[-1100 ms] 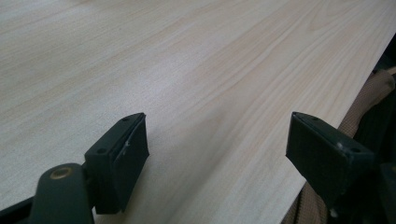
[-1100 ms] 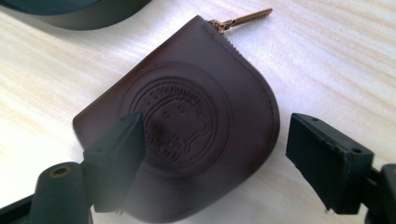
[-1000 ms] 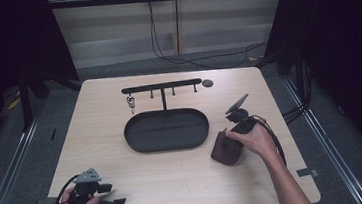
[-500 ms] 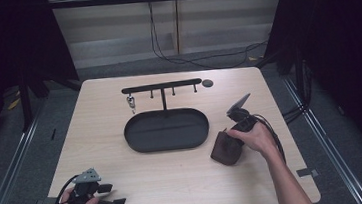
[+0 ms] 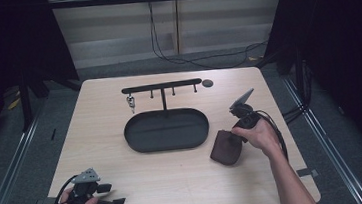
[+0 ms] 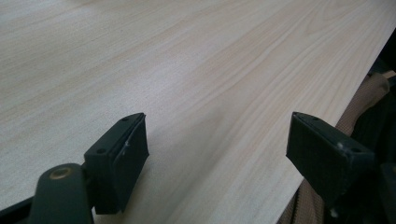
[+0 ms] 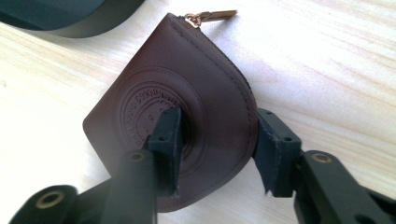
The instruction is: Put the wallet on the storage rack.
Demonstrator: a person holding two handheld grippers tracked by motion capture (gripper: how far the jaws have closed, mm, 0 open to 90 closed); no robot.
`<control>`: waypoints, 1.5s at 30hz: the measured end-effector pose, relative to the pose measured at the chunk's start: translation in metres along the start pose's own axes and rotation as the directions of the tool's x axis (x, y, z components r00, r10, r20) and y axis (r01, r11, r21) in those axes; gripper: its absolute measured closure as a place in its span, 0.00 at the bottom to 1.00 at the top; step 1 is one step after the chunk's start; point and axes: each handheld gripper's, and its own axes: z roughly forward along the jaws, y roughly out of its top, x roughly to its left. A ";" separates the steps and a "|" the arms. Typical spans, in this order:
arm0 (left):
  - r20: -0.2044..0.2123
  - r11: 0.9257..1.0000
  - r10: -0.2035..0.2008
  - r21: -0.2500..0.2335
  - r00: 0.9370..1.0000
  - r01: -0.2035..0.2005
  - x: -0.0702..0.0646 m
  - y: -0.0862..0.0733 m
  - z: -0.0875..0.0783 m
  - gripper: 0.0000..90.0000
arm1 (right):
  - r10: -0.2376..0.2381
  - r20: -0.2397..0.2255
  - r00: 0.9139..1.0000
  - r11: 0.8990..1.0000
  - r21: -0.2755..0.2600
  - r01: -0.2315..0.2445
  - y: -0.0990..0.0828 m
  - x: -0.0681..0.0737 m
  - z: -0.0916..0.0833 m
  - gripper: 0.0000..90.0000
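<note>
Nearest us, our left hand-held gripper [image 5: 108, 195] rests low over the front left corner of the tabletop [image 5: 176, 178], its jaws spread wide with nothing but bare wood between them; in the left gripper view the tabletop's edge runs just past its right jaw. Well apart from it, across the front of the tabletop, our right hand-held gripper [image 7: 217, 149] is set down on the pouch [image 7: 187, 121], a dark brown leather one with a round embossed seal and a stitched, curved edge. Its jaws have just been closing with the pouch between them: in the right gripper view one pad presses on the embossed face over the seal, and the other sits against the curved stitched edge, so the pouch is pinched between them while it lies on the wood. Beyond the jaws, at the pouch's far tip, a small brass zip pull [image 7: 210, 16] points away. Just past the pouch, farther from this gripper, sits the dark oval tray [image 5: 166, 130]. Behind the tray stands a black rack [image 5: 161, 87] with pegs, a key [image 5: 131, 103] hanging from its left end, and a small dark disc [image 5: 208, 83] lies beside its right end.
</note>
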 end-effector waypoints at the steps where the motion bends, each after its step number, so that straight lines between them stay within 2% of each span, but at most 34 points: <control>1: -0.005 1.000 -0.001 0.000 1.000 0.001 0.000 0.000 0.000 0.23 | 0.000 -0.001 1.000 1.000 -0.004 0.000 -0.001 0.000 -0.001 0.65; 2: -0.002 1.000 0.001 0.001 1.000 -0.001 0.000 0.000 0.000 0.23 | 0.003 -0.003 1.000 1.000 -0.009 -0.003 -0.001 0.000 -0.003 0.69; 5: -0.001 1.000 0.000 0.002 1.000 0.000 0.000 0.000 0.000 0.23 | -0.009 0.011 1.000 1.000 -0.018 0.009 -0.002 0.003 -0.009 0.71; 7: -0.003 1.000 -0.001 -0.002 1.000 0.001 0.000 0.000 -0.001 0.23 | -0.030 0.026 0.999 0.999 -0.026 0.031 -0.001 0.007 -0.013 0.72; 8: -0.024 1.000 0.014 0.003 1.000 -0.014 -0.001 0.000 -0.001 0.23 | -0.044 0.037 0.998 0.999 -0.023 0.045 0.000 0.010 -0.015 0.73; 9: -0.062 0.999 0.044 0.016 0.997 -0.043 -0.003 0.001 -0.002 0.23 | -0.047 0.044 0.998 0.998 -0.028 0.048 0.001 0.013 -0.017 0.77; 10: -0.085 0.998 0.062 0.017 0.994 -0.061 -0.004 0.001 -0.001 0.23 | -0.050 0.035 0.998 0.998 -0.038 0.052 0.001 0.014 -0.021 0.81; 11: -0.078 0.998 0.068 0.014 0.995 -0.067 -0.006 0.001 -0.002 0.23 | -0.052 0.024 0.998 0.997 -0.052 0.053 0.001 0.015 -0.025 0.82; 14: -0.062 0.998 0.066 0.010 0.996 -0.065 -0.006 0.001 -0.001 0.23 | -0.060 0.054 0.997 0.997 -0.053 0.063 0.002 0.019 -0.033 0.83; 16: -0.056 0.998 0.057 0.004 0.997 -0.057 -0.005 0.001 -0.001 0.23 | -0.059 0.041 0.997 0.996 -0.072 0.062 0.002 0.020 -0.037 0.86; 19: -0.028 0.999 0.034 -0.005 0.999 -0.034 -0.003 0.001 -0.002 0.23 | -0.063 0.046 0.997 0.995 -0.071 0.066 0.001 0.022 -0.042 0.88; 24: -0.025 0.999 0.032 -0.013 0.999 -0.032 -0.003 0.001 -0.002 0.23 | -0.068 0.043 0.997 0.995 -0.076 0.071 0.002 0.027 -0.050 0.92; 26: -0.022 0.999 0.030 -0.015 0.999 -0.030 -0.003 0.001 -0.002 0.22 | -0.069 0.061 0.996 0.995 -0.074 0.074 0.002 0.028 -0.053 0.93; 32: -0.016 0.999 0.029 -0.021 0.999 -0.030 -0.003 0.001 -0.003 0.22 | -0.061 0.078 0.995 0.995 -0.076 0.067 0.002 0.029 -0.062 0.93; 37: -0.022 0.999 0.047 -0.018 0.999 -0.048 -0.005 0.001 -0.003 0.22 | -0.067 0.084 0.994 0.995 -0.070 0.073 0.003 0.032 -0.069 0.93; 45: -0.017 0.999 0.033 -0.026 0.999 -0.033 -0.003 0.001 -0.004 0.22 | -0.060 0.111 0.992 0.996 -0.065 0.067 0.008 0.035 -0.081 0.93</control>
